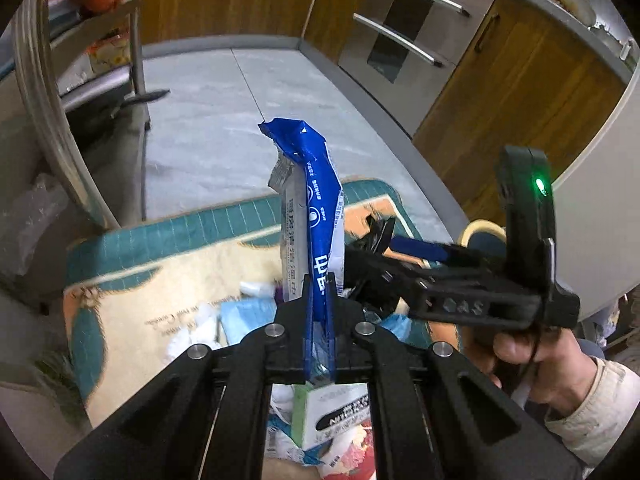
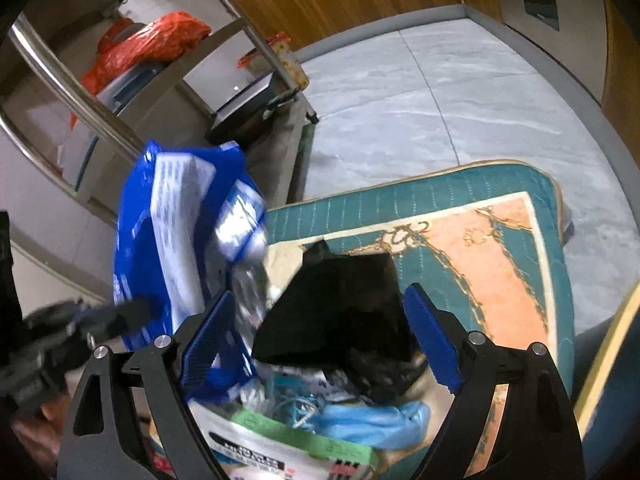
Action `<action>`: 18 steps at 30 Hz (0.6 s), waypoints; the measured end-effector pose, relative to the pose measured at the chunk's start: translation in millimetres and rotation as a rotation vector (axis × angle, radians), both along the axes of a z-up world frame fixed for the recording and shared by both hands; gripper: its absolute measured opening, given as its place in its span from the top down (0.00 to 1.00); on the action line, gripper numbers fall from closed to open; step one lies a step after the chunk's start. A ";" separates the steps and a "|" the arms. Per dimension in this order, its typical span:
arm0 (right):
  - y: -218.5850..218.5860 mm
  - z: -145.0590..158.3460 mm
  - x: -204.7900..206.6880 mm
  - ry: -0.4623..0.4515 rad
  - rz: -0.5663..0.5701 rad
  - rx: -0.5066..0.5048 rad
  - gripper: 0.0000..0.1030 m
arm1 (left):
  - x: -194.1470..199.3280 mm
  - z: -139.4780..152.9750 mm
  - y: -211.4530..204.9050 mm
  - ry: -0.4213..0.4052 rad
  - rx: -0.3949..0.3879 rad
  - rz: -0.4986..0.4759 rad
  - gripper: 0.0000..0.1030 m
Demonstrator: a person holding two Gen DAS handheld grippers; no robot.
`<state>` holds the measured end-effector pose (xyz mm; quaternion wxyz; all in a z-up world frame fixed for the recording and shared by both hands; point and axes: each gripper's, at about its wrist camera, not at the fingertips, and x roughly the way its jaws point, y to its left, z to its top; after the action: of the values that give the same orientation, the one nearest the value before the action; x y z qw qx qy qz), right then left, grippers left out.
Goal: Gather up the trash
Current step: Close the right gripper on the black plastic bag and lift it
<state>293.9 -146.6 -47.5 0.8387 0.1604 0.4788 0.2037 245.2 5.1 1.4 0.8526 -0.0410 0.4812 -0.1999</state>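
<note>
Left tongs pressed together on the lower end of a crumpled blue-and-white plastic snack wrapper, which stands up from the pinch clear of the rug; in the right wrist view the same wrapper hangs at left, blurred. My read: it's held high and away from the heap so it can go into the bag without dragging other scraps along. Pinch looks thin, only the flattened film between the blue pads, so it could slip if swung hard. Right tongs spread wide, nothing between the pads; they hover over the black plastic trash bag, whose mouth gapes between the two fingers. Can't tell whether either pad touches the bag's edge. Judgement: right side is set to grab the rim and hold the bag open while left drops the wrapper in. Remaining trash sits in a heap just below both tongs: a white-and-green cardboard carton, a light blue crumpled plastic glove or film, white tissue scraps. All of it lies on a teal-bordered patterned rug with peach centre on the grey marble-look tile floor. The person's hand grips the right tool at the right edge of the left wrist view, pale sleeve showing. Most of the pile is not yet collected.
</note>
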 end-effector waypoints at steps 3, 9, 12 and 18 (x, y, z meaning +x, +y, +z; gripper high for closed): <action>3.1 -7.8 4.0 0.016 -0.014 -0.046 0.28 | -2.8 -0.2 0.8 -0.003 0.022 0.017 0.95; -3.3 -5.3 0.4 -0.005 -0.029 -0.051 0.70 | -3.2 10.0 12.9 -0.031 0.006 0.060 0.95; -13.8 7.7 -4.9 -0.059 -0.056 -0.018 0.77 | -3.8 16.7 14.0 -0.053 -0.002 0.071 0.95; -31.8 34.9 -19.9 -0.152 -0.099 0.035 0.78 | -7.0 29.5 12.3 -0.096 -0.011 0.082 0.95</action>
<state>273.9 -178.5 -12.5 0.8789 0.1825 0.4015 0.1820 238.2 17.3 30.9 0.8819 -0.0559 0.4365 -0.1693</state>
